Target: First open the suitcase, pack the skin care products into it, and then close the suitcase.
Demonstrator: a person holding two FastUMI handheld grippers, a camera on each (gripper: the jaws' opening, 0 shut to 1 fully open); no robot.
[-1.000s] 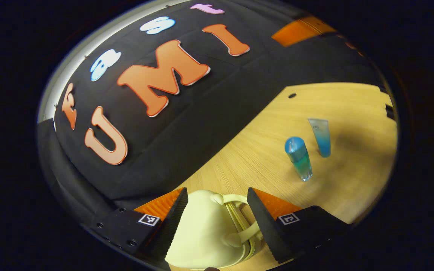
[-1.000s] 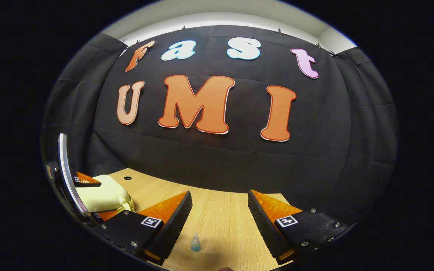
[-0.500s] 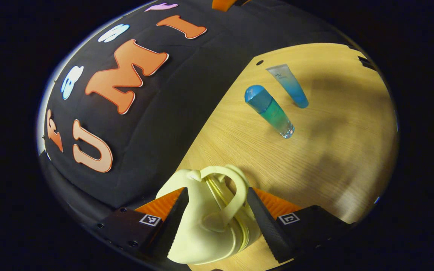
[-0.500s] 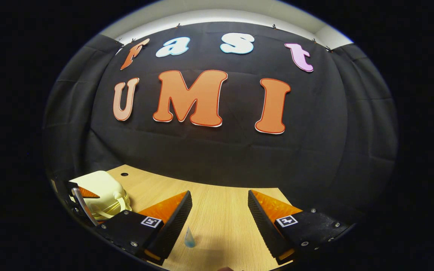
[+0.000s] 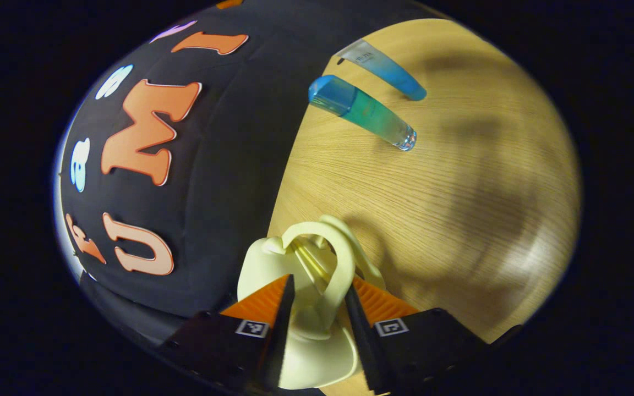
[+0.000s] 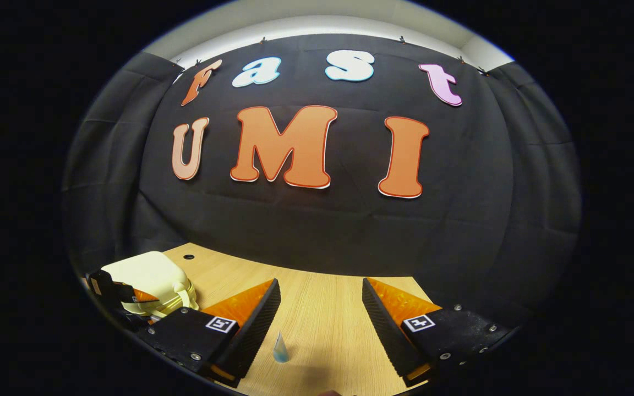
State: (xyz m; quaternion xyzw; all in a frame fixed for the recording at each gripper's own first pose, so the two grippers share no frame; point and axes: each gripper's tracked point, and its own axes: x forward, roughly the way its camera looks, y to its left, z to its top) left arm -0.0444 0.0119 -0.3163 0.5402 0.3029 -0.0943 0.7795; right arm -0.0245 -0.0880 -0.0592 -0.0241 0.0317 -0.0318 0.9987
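Note:
A small cream suitcase (image 5: pixel 264 269) lies closed on the wooden table (image 5: pixel 460 192), its looped handle (image 5: pixel 325 250) toward me. My left gripper (image 5: pixel 320 316) has both fingers pressed against the handle. Farther off stand a blue-green bottle (image 5: pixel 364 113) and a clear-to-blue tube (image 5: pixel 383 69), side by side. In the right gripper view the suitcase (image 6: pixel 149 275) sits at the far left with the left gripper (image 6: pixel 113 291) on it. My right gripper (image 6: pixel 320 313) hangs open above the table (image 6: pixel 322 297) with nothing between its fingers, and the tip of the tube (image 6: pixel 280 349) shows just below its left finger.
The black cloth wall (image 6: pixel 317 220) rises right behind the table's far edge. A small round hole (image 6: pixel 188 257) marks the tabletop behind the suitcase. Bare wood stretches between the suitcase and the two products.
My left gripper has narrowed from wide open onto the suitcase handle, and its view has rolled further. The right gripper has barely shifted and stays open.

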